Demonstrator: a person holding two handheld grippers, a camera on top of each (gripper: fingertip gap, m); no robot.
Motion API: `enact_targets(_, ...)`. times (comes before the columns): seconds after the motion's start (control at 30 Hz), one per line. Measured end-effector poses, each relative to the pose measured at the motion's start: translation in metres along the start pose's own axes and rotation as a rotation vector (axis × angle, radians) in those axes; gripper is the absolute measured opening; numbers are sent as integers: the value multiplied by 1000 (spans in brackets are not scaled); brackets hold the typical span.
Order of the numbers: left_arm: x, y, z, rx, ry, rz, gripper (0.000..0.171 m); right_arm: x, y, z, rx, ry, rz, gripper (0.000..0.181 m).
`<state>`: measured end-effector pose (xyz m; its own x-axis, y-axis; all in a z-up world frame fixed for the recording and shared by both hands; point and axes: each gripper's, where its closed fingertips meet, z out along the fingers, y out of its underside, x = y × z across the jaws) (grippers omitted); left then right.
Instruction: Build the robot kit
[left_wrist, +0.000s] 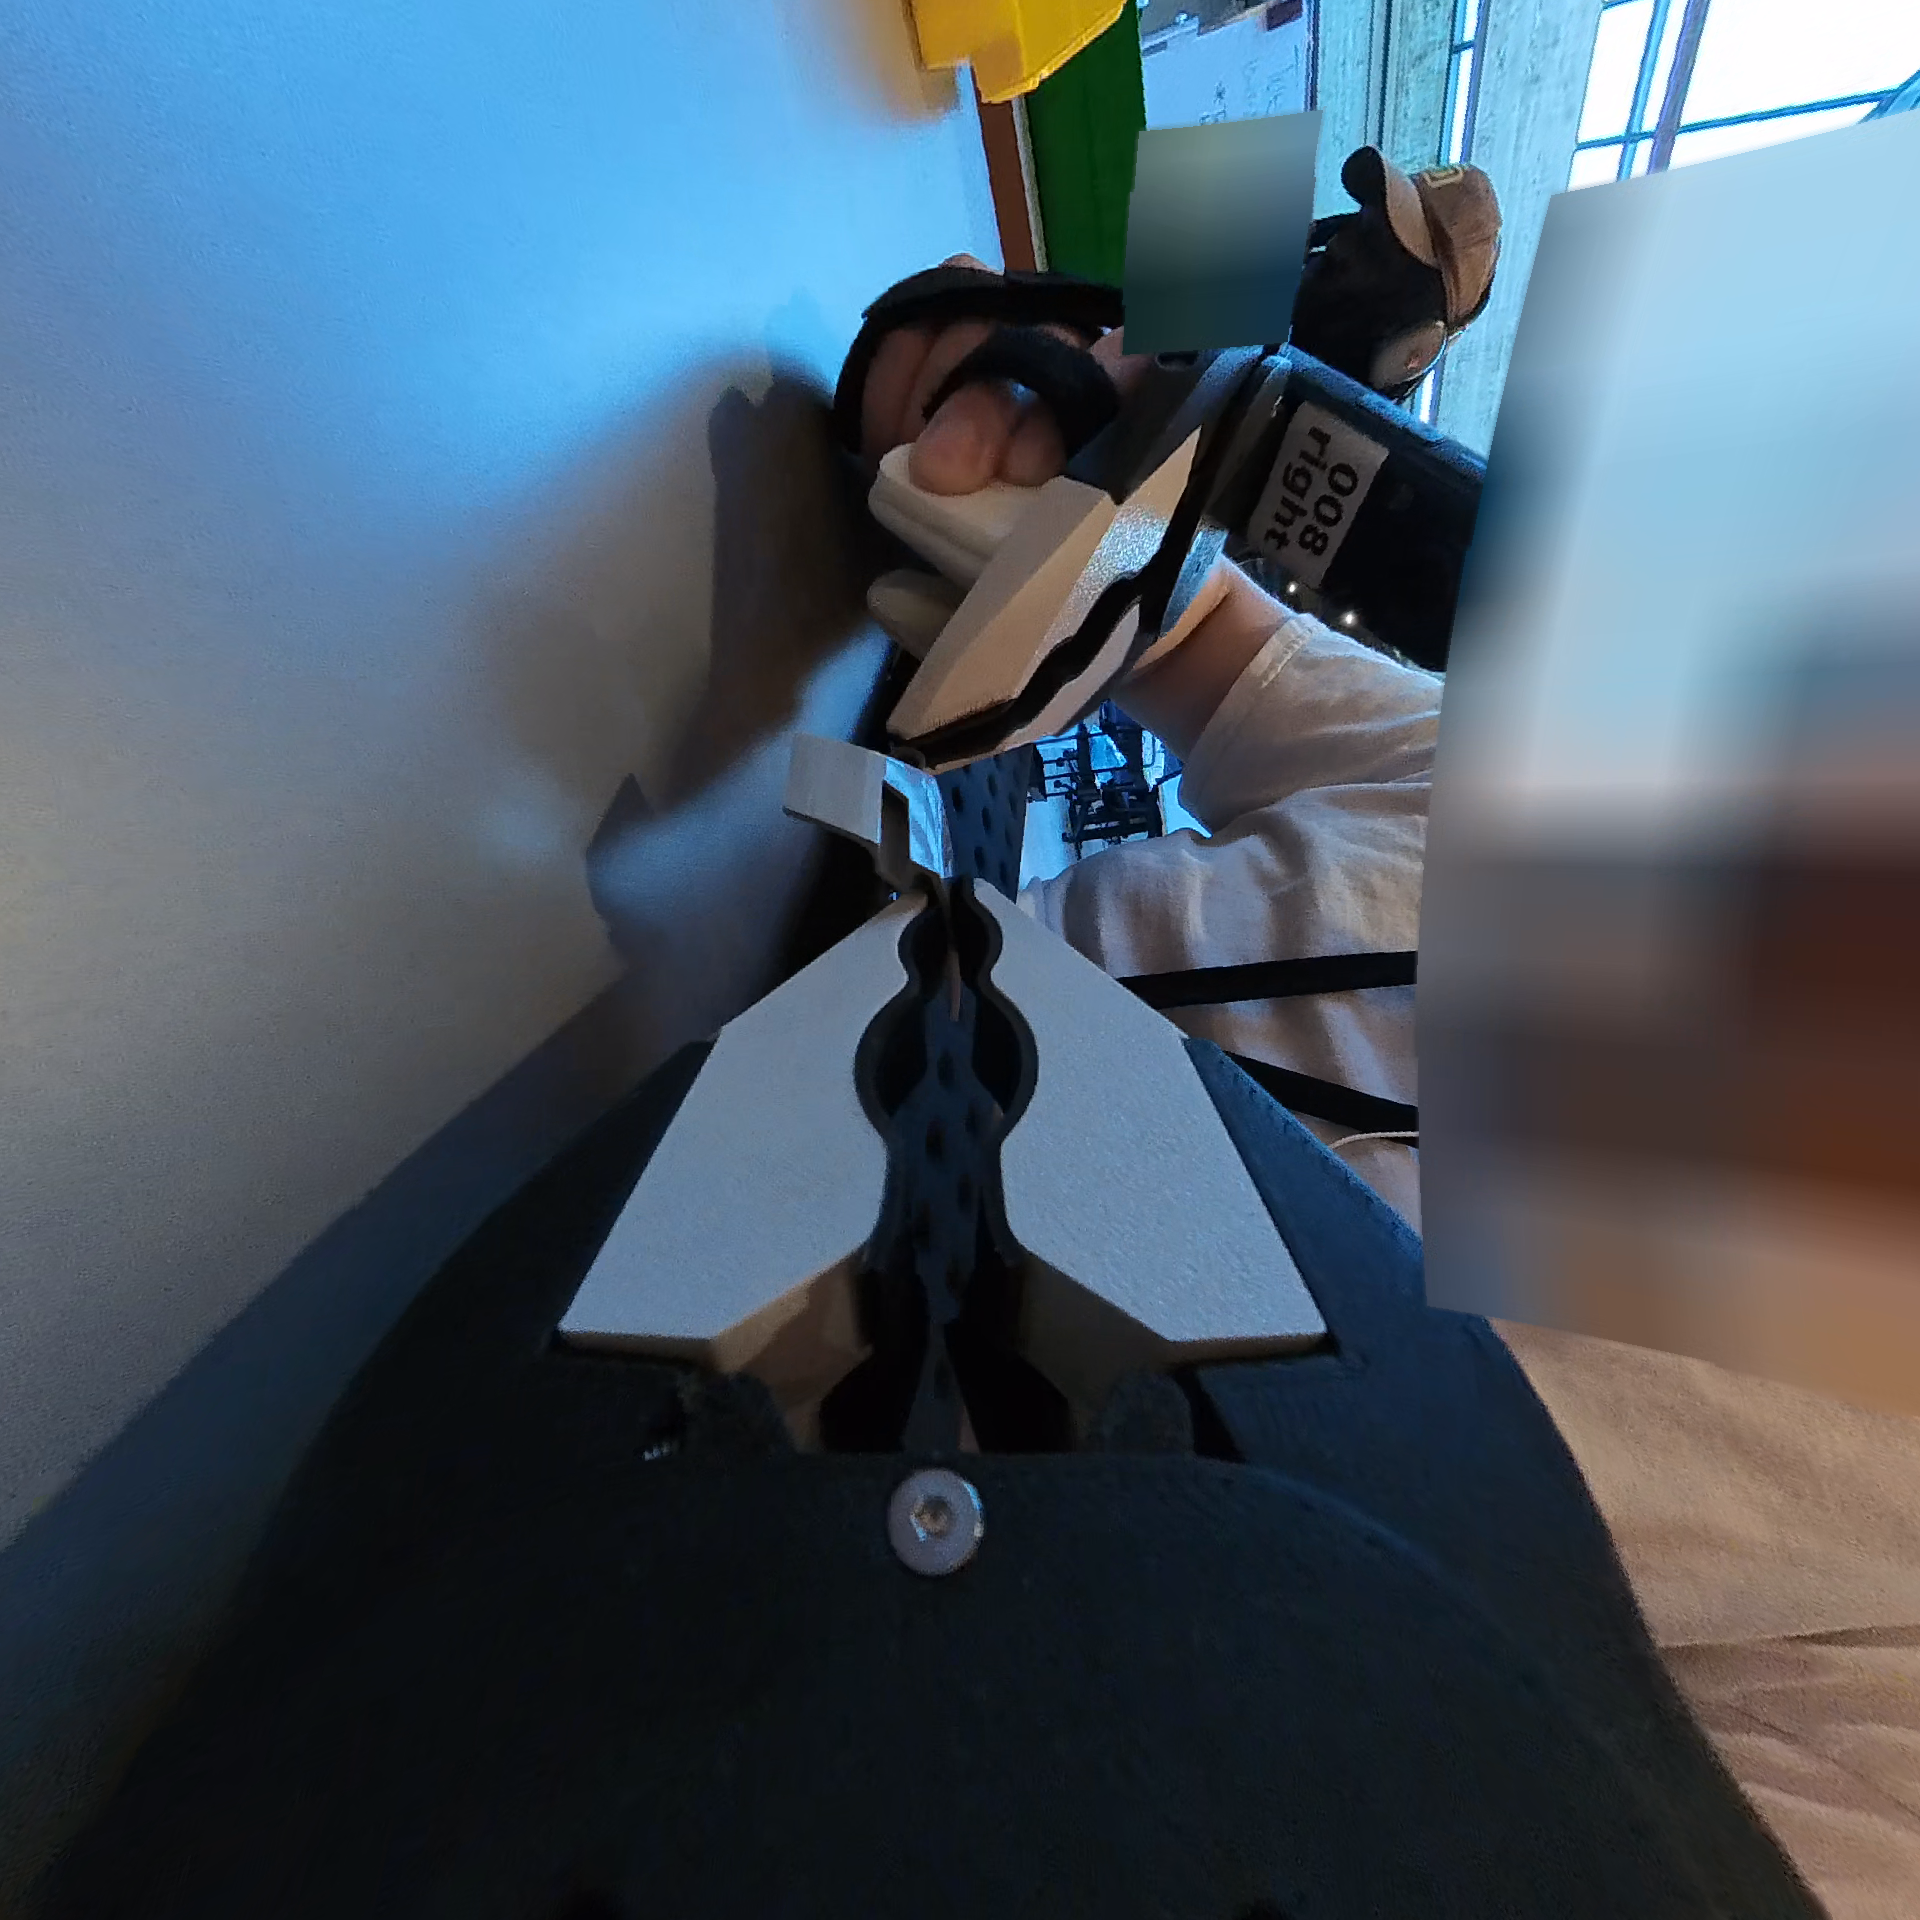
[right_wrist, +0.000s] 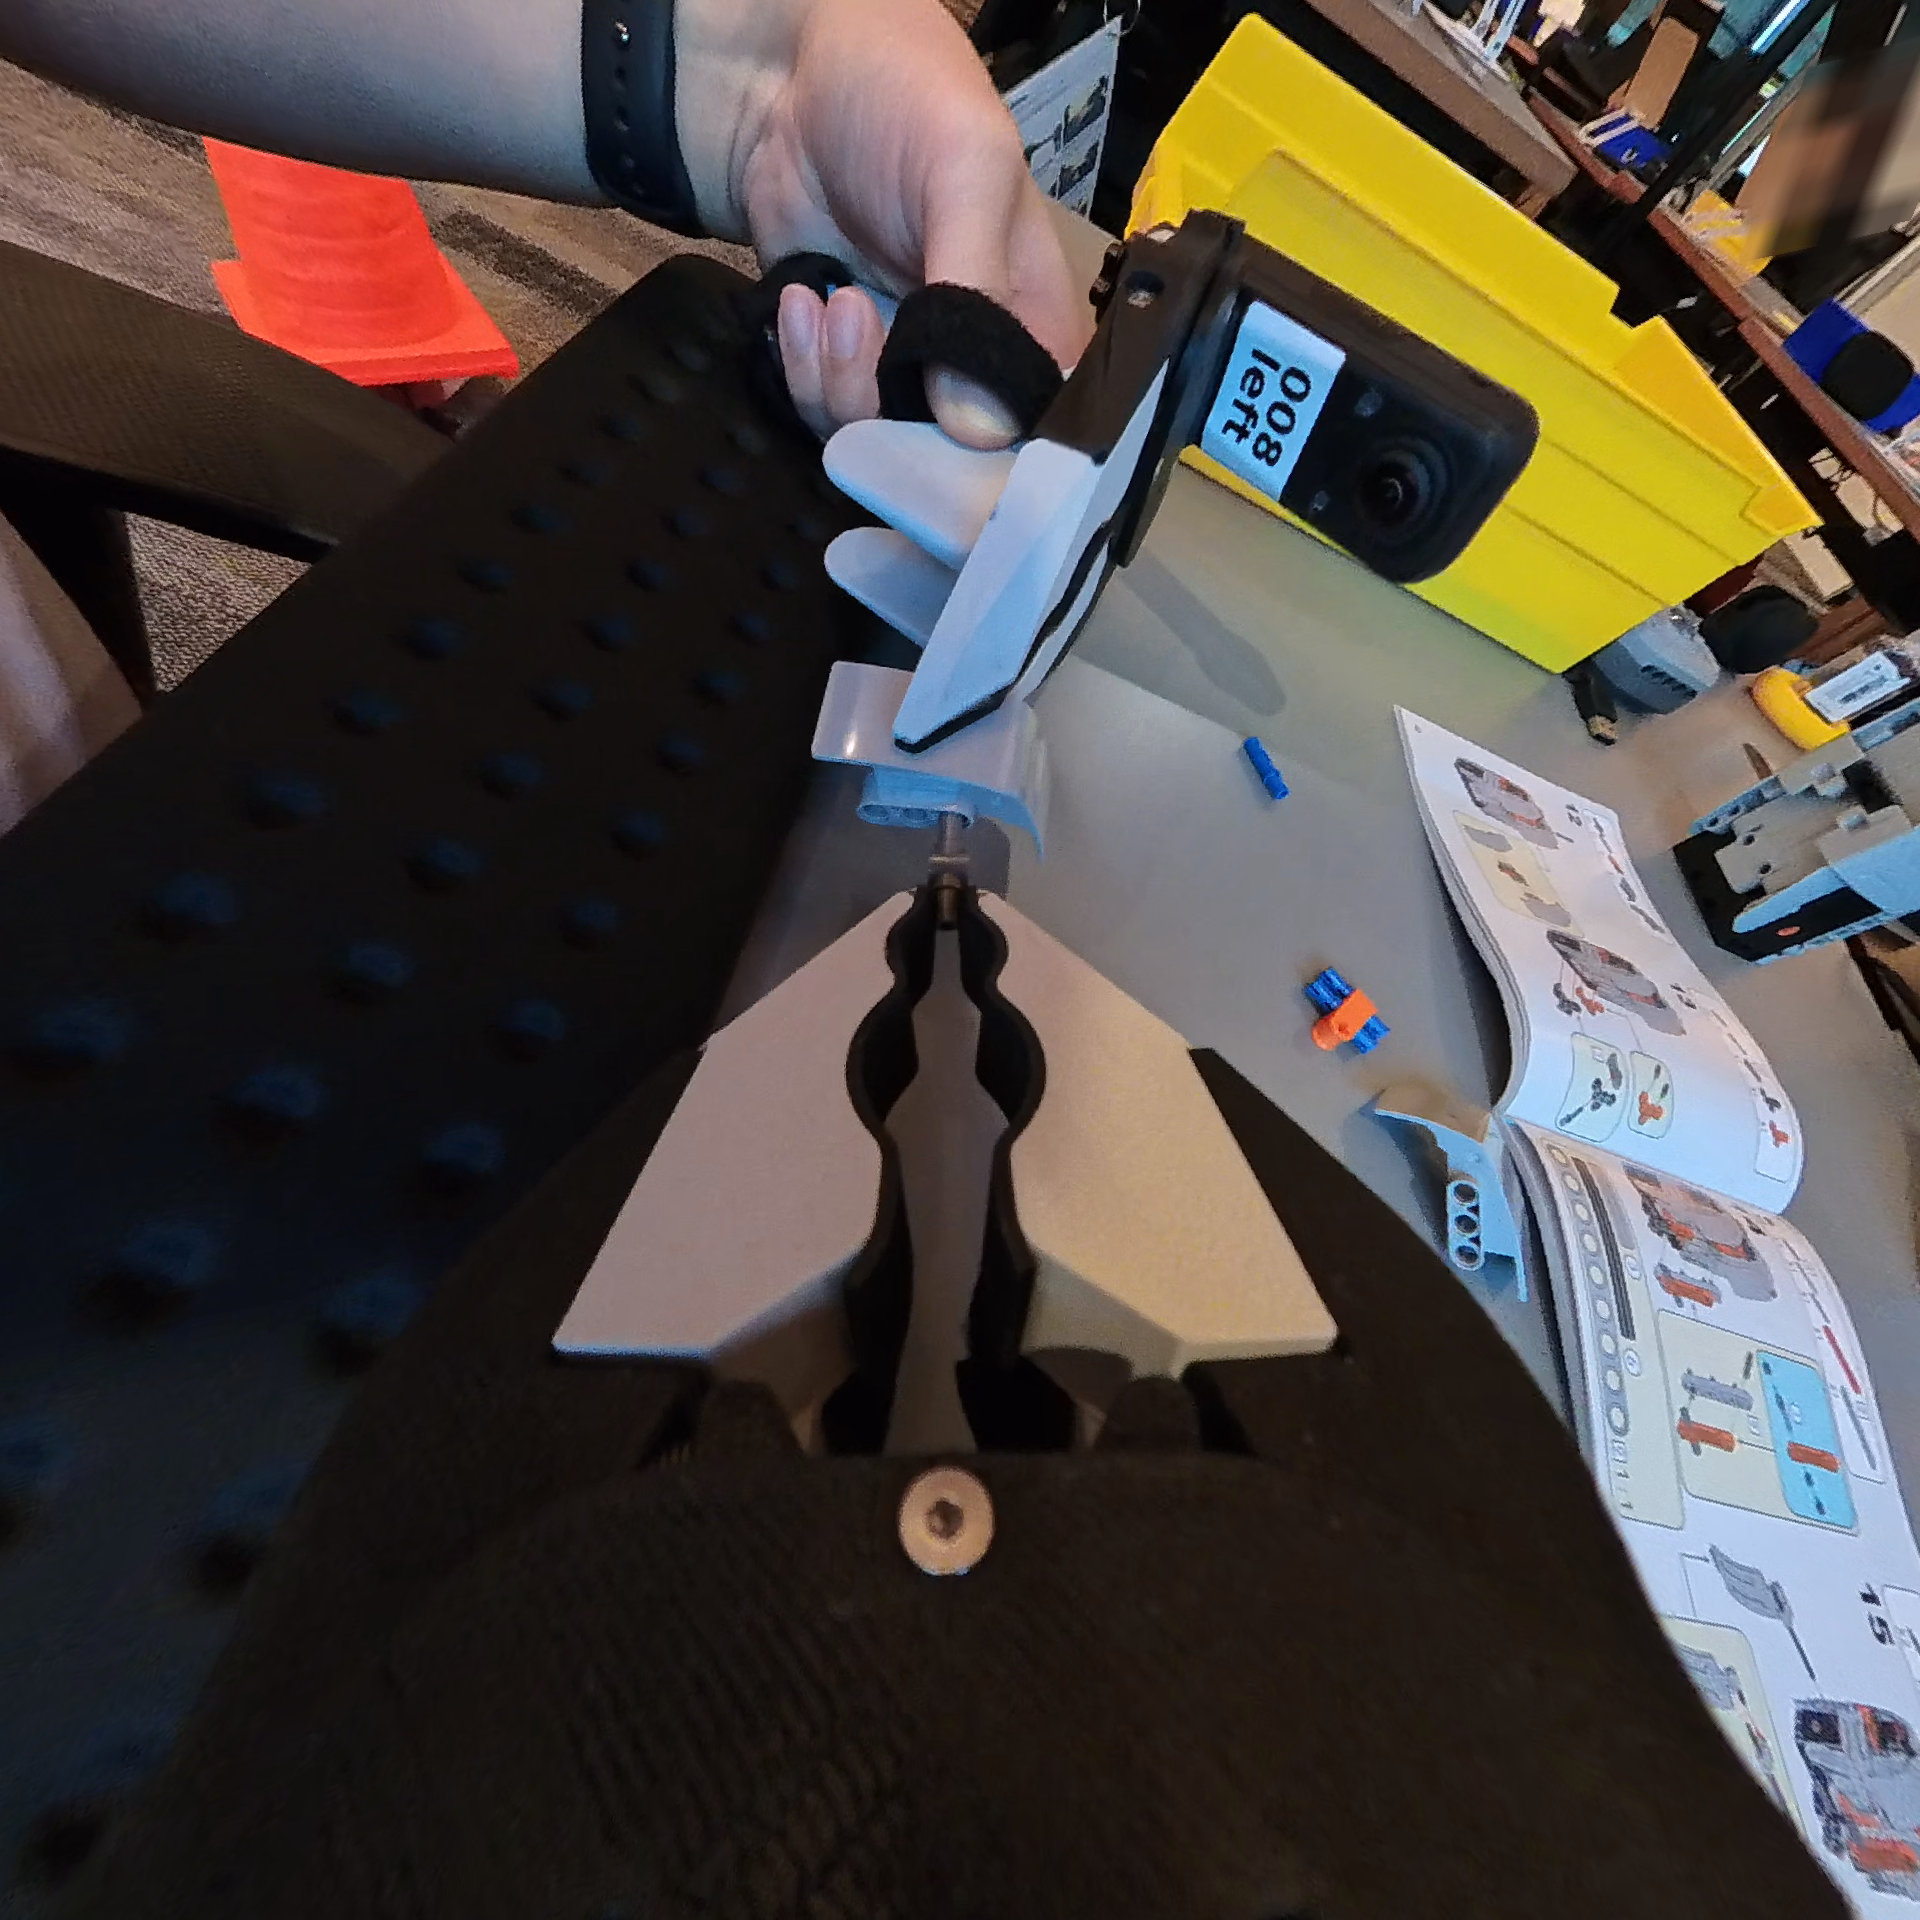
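where everything lies, bench (right_wrist: 1195, 883): grey, under both grippers.
black perforated slab (right_wrist: 416, 831): fills the left of the right wrist view, behind the held parts; cannot tell what it is.
yellow bin (right_wrist: 1455, 343): at the far edge of the bench.
booklet (right_wrist: 1662, 1143): open, on the right.
left gripper (left_wrist: 940, 904): fingers closed on the curved grey panel (right_wrist: 914, 800), held in the air above the bench.
right gripper (right_wrist: 948, 904): fingers nearly closed, pinching the small dark axle (right_wrist: 948, 862) at their tips.
second grey panel (right_wrist: 1465, 1195): lying against the booklet's edge.
orange and blue piece (right_wrist: 1345, 1018): loose on the bench, near the booklet.
axle and panel: the axle's far end meets the panel's underside; how deep it sits cannot be told.
blue pin (right_wrist: 1265, 767): loose, well apart from both grippers.
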<state>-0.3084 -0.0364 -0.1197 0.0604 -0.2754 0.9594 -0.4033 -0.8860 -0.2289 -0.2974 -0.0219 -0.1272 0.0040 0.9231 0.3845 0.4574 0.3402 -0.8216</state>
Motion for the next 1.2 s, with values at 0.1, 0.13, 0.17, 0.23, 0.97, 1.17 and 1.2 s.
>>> enact_targets(0.1, 0, -1, 0, 8, 2, -4, 0, 2, 0, 0, 0, 7, 8, 2)
enact_targets(0.13, 0, -1, -1, 10, 4, -4, 0, 2, 0, 0, 3, 9, 10, 2)
enact_targets(0.17, 0, -2, -1, 12, 5, -3, 0, 2, 0, 0, 5, 10, 12, 2)
enact_targets(0.23, 1, -2, -1, 18, 7, -3, 0, 3, -1, -1, 8, 14, 15, 2)
enact_targets(0.97, -6, -18, -7, 153, -110, 70, 0, 13, 28, -15, -191, 41, 124, 3)
enact_targets(1.17, -15, -22, -8, 184, -204, 98, 0, 19, 55, -39, -421, 33, 114, 3)
enact_targets(1.2, -16, -23, -8, 186, -216, 100, 0, 20, 58, -47, -469, 15, 125, 3)
